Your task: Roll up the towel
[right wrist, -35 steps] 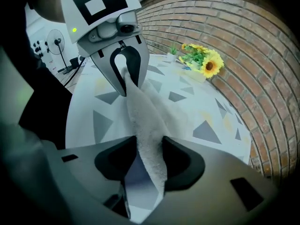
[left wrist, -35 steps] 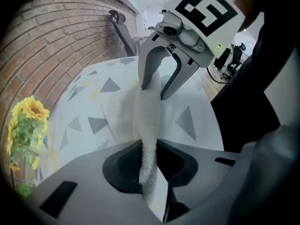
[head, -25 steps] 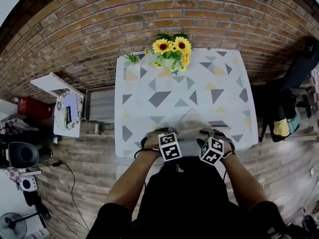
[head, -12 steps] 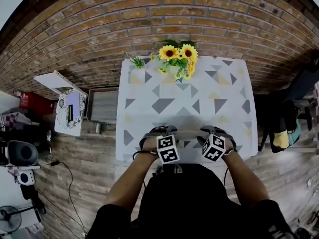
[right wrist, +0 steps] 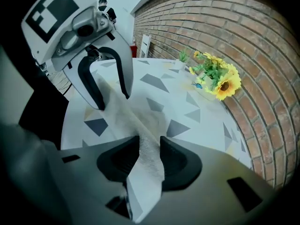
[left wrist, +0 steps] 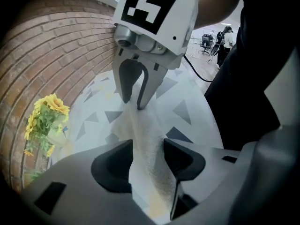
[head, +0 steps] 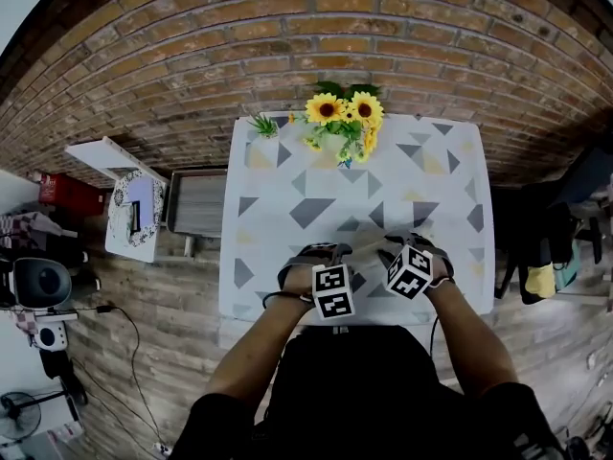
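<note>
From my seat I see both grippers low over the near edge of the table (head: 287, 175), side by side and close together, each tipped steeply down; the towel (head: 368, 253) lies bunched into a pale ridge on the patterned cloth, running from one gripper to the other; the left gripper (left wrist: 145, 159) has just opened its jaws and they now stand wide, with the towel passing through the gap between the dark pads, which border the cloth on both sides without visibly squeezing it; the right gripper (right wrist: 149, 156) has just been closing, and in its own view the towel narrows to a waist between the pads, so I read that one as clamped on the cloth; past the right gripper's pads the towel stretches on across the table to the left gripper's fingertips, and the left gripper view shows the same ridge reaching the right gripper's tips; well beyond the towel, at the far edge of the table against the brick wall (head: 287, 27), stands a bunch of sunflowers (head: 343, 113) with a small green plant (head: 263, 123) just beside it.
</note>
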`<state>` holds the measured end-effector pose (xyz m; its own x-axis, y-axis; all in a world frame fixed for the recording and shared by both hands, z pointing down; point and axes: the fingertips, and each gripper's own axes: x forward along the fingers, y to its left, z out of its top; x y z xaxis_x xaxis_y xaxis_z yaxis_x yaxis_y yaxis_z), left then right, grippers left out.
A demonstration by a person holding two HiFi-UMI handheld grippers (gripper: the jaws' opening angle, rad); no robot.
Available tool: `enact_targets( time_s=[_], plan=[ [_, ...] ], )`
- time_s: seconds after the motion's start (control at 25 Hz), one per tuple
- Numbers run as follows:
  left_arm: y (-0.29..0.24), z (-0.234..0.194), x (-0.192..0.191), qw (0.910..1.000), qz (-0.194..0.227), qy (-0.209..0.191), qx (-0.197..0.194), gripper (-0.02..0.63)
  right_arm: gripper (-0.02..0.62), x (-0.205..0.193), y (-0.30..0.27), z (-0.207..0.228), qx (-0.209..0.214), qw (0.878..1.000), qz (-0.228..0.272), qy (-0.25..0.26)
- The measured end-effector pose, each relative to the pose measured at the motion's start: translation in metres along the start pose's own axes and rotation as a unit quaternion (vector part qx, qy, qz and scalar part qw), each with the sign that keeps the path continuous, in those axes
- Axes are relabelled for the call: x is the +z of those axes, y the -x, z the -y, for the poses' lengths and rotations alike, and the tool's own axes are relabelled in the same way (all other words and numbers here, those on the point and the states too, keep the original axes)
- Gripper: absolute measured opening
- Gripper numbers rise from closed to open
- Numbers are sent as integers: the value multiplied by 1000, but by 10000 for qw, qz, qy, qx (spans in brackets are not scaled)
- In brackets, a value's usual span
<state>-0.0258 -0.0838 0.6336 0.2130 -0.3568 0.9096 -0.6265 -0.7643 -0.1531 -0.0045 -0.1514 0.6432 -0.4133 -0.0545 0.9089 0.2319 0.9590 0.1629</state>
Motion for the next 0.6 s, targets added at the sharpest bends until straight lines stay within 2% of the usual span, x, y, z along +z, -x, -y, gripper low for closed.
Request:
enact_targets(
  time_s=[0.2, 0.32, 0.4, 0.48, 0.6],
  plan=[
    [8, -1, 19, 9997, 167, 80, -179, 222, 149, 9, -8, 13, 17, 9998, 28, -194],
    [-2, -8, 12, 9999, -96, -99, 17, 224, 133, 23, -9, 17, 84, 9991, 150, -393],
    [-11, -16, 1, 9995, -258, 1, 162, 225, 133, 34, -7, 14, 179, 9985, 271, -433],
    [-14, -26, -8, 9991, -308, 181, 243, 225, 139, 42, -4, 11, 220, 9986, 386, -284],
    [-11, -39, -13, 9988, -245, 327, 256, 222, 171, 38, -1, 8, 229, 9985, 434, 224]
  ],
)
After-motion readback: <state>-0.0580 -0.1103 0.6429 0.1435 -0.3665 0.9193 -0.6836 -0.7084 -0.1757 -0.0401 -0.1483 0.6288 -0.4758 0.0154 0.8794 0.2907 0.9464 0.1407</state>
